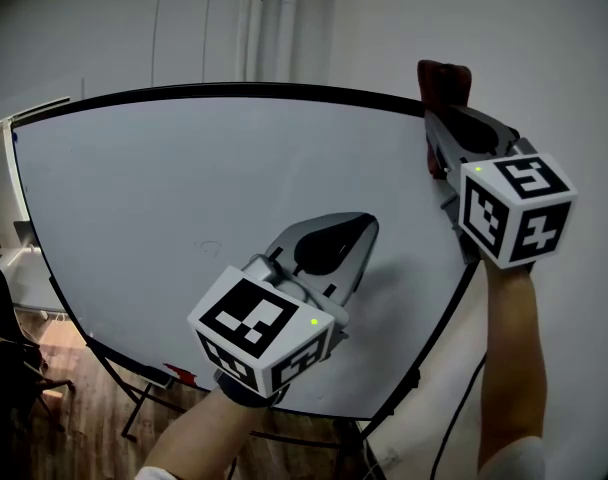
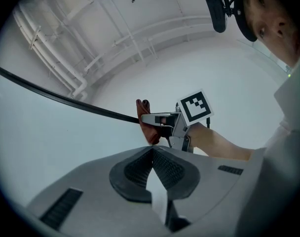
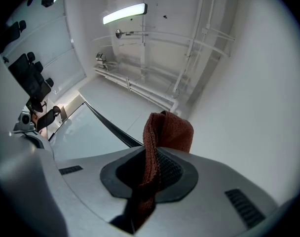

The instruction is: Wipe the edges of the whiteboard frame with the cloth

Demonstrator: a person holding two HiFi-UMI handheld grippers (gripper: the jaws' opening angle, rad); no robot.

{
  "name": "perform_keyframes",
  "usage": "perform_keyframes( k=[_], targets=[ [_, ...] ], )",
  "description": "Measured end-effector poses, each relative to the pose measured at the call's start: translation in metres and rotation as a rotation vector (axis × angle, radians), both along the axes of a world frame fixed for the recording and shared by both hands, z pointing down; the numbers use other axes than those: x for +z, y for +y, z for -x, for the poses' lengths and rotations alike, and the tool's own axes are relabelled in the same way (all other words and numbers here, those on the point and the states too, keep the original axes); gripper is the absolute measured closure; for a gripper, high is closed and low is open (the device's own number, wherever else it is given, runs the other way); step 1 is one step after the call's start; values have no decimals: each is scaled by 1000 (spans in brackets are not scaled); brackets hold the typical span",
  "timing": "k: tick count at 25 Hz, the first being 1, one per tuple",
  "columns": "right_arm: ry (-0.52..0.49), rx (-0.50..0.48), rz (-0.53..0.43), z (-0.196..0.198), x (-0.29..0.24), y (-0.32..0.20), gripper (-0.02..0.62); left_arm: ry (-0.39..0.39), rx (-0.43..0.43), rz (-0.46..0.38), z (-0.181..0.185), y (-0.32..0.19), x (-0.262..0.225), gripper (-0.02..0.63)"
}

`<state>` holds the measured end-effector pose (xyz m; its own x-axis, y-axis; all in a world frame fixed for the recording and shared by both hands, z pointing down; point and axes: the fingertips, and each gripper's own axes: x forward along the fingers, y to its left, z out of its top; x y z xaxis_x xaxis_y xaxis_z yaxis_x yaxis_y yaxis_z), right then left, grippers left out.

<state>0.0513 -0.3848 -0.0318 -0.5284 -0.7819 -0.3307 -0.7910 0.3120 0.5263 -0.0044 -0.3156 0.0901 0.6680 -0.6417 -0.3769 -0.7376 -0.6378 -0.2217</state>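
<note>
Right tool: I am holding the right gripper (image 1: 439,113) with its jaws clamped on the rust-brown knitted cloth (image 1: 444,76); a folded wad is standing proud of the tips.
Left tool: the left gripper (image 1: 346,233) is hovering in front of the white board surface (image 1: 184,188), jaws together, nothing between them.
Cloth position: far right, against the top run of the thin black whiteboard frame (image 1: 234,90), near its right corner; I cannot confirm contact.
Handling: I am judging the cloth soft, light and limp, likely to bunch and drag.
Hold point: I am gripping it mid-fold, deep in the pads, which should resist pull-out.
</note>
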Motion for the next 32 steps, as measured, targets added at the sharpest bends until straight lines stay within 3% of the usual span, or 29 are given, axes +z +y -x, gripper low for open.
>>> perform_keyframes(
  k=[12, 20, 32],
  targets=[
    [-20, 24, 4, 53, 8, 9, 551, -18, 43, -51, 41, 7, -28, 597],
    [-2, 30, 11, 122, -2, 9, 551, -7, 40, -68, 110, 9, -41, 597],
    [10, -42, 11, 245, -6, 12, 551, -8, -48, -65, 224, 13, -38, 597]
  ],
)
